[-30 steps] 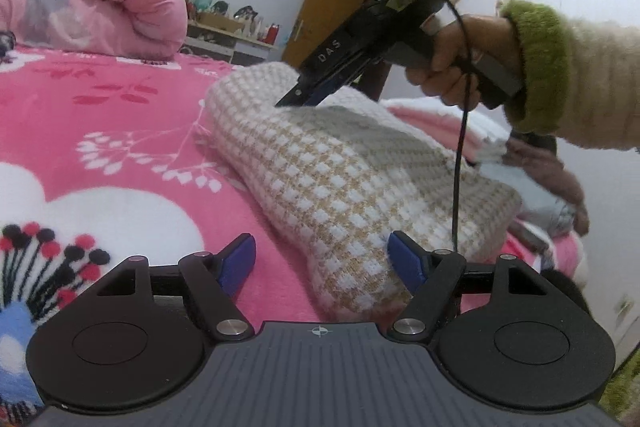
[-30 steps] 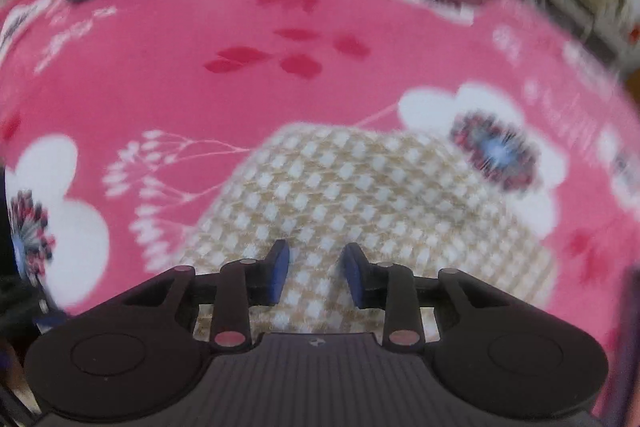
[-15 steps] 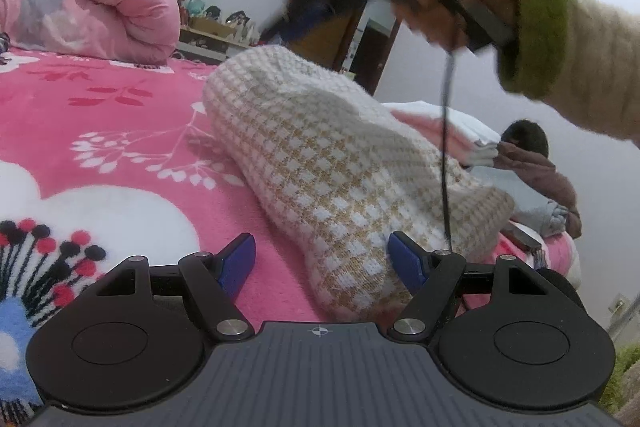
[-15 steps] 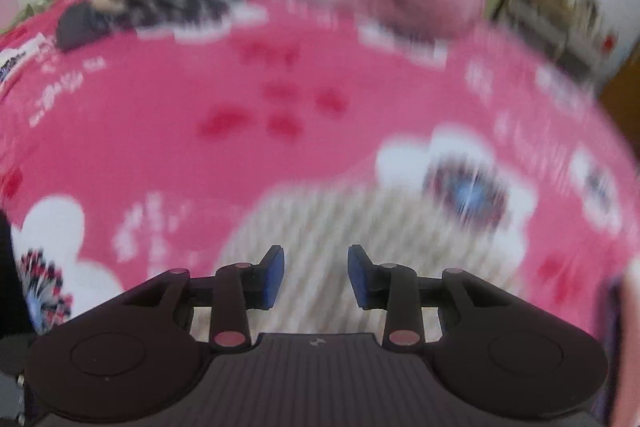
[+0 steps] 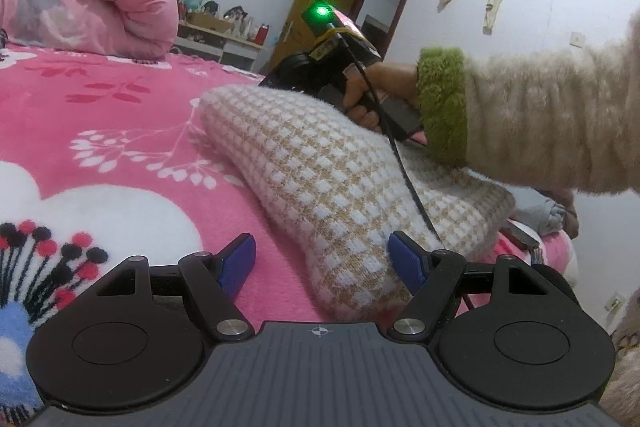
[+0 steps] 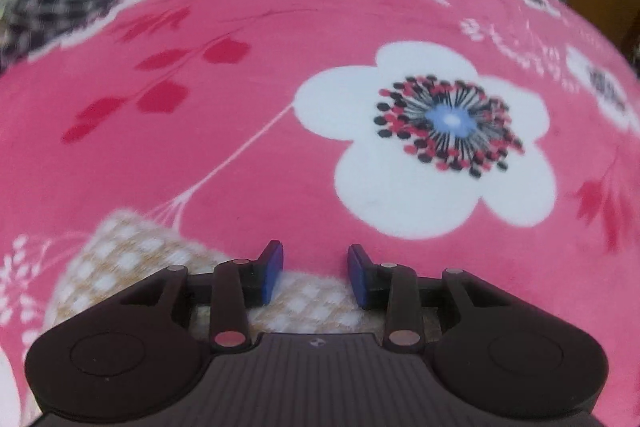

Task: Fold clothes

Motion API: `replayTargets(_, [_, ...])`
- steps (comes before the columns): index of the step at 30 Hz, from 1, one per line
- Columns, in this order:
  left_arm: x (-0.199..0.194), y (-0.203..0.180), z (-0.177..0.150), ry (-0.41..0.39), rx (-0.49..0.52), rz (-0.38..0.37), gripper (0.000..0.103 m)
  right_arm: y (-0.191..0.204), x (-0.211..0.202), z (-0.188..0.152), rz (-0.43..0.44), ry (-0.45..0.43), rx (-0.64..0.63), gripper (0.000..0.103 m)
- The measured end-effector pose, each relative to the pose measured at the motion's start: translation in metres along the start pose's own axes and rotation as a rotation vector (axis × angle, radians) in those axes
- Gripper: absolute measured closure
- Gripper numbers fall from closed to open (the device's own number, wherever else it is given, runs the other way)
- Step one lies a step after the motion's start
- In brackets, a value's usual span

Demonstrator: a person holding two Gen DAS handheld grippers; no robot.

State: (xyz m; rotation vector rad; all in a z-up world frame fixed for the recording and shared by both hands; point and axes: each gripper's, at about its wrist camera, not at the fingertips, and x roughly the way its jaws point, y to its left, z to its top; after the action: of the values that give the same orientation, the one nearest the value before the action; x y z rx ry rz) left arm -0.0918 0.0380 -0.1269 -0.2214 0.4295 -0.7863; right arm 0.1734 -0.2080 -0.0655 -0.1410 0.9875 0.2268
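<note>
folded on the pink flowered bed [image 5: 132, 131], a beige-and-white checked sweater [image 5: 320, 171], its near end lying between the wide-spread blue pads of the left tool [image 5: 322, 261], neither pad pressing it. over its far edge, the right tool [image 6: 315, 275], jaws partly apart, gripping nothing, sweater just beneath.

parted jaws over checked knit garment [image 6: 132, 263] on pink floral blanket [image 6: 280, 87]
</note>
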Motion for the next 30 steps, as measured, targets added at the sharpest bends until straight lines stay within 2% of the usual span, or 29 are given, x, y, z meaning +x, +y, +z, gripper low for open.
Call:
replayTargets(4, [-0.006,-0.004,0.008,0.003,-0.019,0.012,0.028,-0.007,-0.018,-0.012,0.029,-0.114,0.043,0.064])
replayTargets(7, [-0.017,-0.009,0.024,0.008,-0.01,0.047,0.034,-0.027,-0.052,-0.019,0.102,-0.273,0.127,0.063])
replayTargets(10, [-0.035,-0.016,0.048,-0.03,0.047,0.089,0.034,-0.05,-0.094,-0.033,0.155,-0.389,0.202,0.062])
replayTargets(13, [-0.033,-0.021,0.076,-0.072,0.098,0.104,0.034,-0.065,-0.132,-0.057,0.181,-0.446,0.196,0.062])
replayTargets(15, [-0.011,-0.024,0.096,-0.09,0.141,0.105,0.035,-0.064,-0.148,-0.074,0.176,-0.46,0.16,0.062])
replayTargets(18, [0.049,-0.032,0.119,-0.078,0.234,0.13,0.051,-0.055,-0.153,-0.093,0.16,-0.465,0.112,0.063])
replayTargets(21, [0.116,-0.029,0.125,0.018,0.236,0.147,0.07,-0.05,-0.134,-0.104,0.128,-0.444,0.107,0.064])
replayTargets(22, [0.132,-0.028,0.12,0.051,0.245,0.158,0.073,-0.05,-0.123,-0.109,0.109,-0.426,0.116,0.065])
replayTargets(24, [0.147,-0.028,0.106,0.049,0.301,0.175,0.072,-0.057,-0.1,-0.119,0.099,-0.396,0.157,0.065])
replayTargets(26, [0.149,-0.033,0.099,0.042,0.363,0.189,0.072,-0.07,-0.088,-0.126,0.144,-0.392,0.218,0.066])
replayTargets(27, [0.15,-0.032,0.1,0.044,0.362,0.187,0.072,-0.073,-0.087,-0.128,0.159,-0.393,0.229,0.066])
replayTargets(30, [0.151,-0.031,0.103,0.051,0.359,0.183,0.072,-0.064,-0.088,-0.132,0.111,-0.409,0.171,0.066])
